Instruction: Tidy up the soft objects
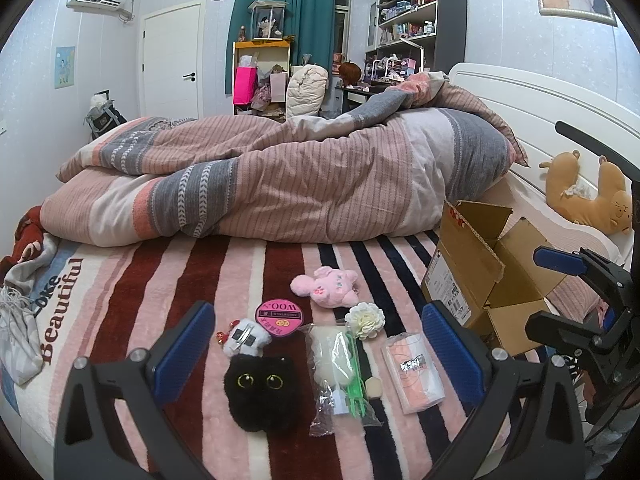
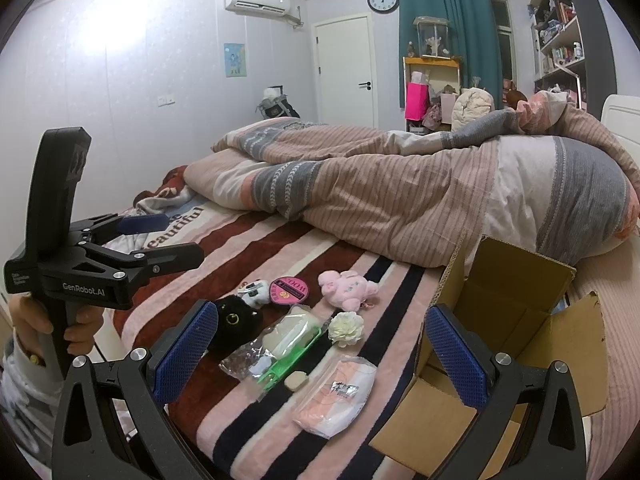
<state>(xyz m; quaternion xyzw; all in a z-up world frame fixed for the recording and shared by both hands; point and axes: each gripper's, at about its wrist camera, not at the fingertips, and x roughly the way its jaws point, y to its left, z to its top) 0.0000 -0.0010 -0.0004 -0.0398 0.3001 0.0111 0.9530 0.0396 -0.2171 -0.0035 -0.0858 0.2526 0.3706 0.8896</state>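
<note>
Several soft items lie on the striped blanket (image 1: 168,280): a black cat plush (image 1: 262,390) (image 2: 232,322), a pink plush (image 1: 326,286) (image 2: 346,288), a small white plush (image 1: 242,338) (image 2: 254,292), a white fabric flower (image 1: 365,319) (image 2: 346,328), a round pink patch (image 1: 277,318) (image 2: 287,290), a clear bag with green tools (image 1: 340,376) (image 2: 280,344) and a wrapped pink cloth (image 1: 414,372) (image 2: 338,394). An open cardboard box (image 1: 480,276) (image 2: 512,320) stands at the right. My left gripper (image 1: 318,360) (image 2: 168,234) is open above the items. My right gripper (image 2: 320,352) (image 1: 560,280) is open and empty.
A bunched striped duvet (image 1: 280,184) (image 2: 400,192) fills the far half of the bed. A brown plush (image 1: 588,196) lies by the white headboard (image 1: 540,120). A grey garment (image 1: 20,328) and a red plush (image 1: 28,236) lie at the left edge.
</note>
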